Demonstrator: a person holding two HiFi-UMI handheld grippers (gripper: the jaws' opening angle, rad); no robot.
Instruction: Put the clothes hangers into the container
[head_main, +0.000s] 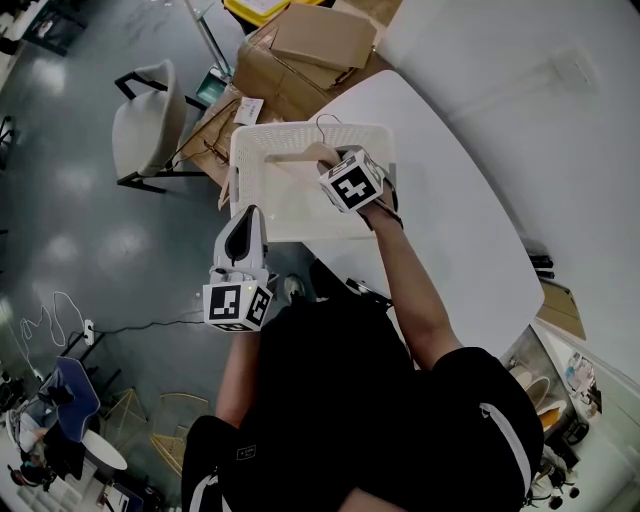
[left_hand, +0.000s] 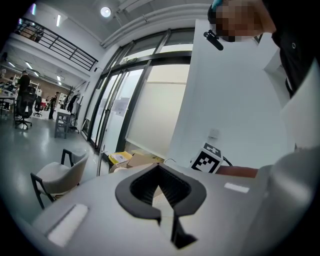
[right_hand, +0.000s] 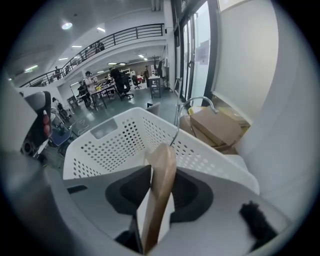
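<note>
Hanger (head_main: 300, 154), one, above one white basket (head_main: 238, 175).

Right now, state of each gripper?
Left gripper: shut, empty.
Right gripper: jaws opening, wooden hanger between them, over the white basket.

Wooden clothes hanger (right_hand: 160, 182) with wire hook (right_hand: 194, 101), edge-on and tilted inside the white perforated container (right_hand: 107, 147); hook rises above its far rim.

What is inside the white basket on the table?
One wooden hanger is inside the white basket, between the opening jaws of the right gripper. Its metal hook shows at the far rim. The gripper covers part of the basket floor.
</note>
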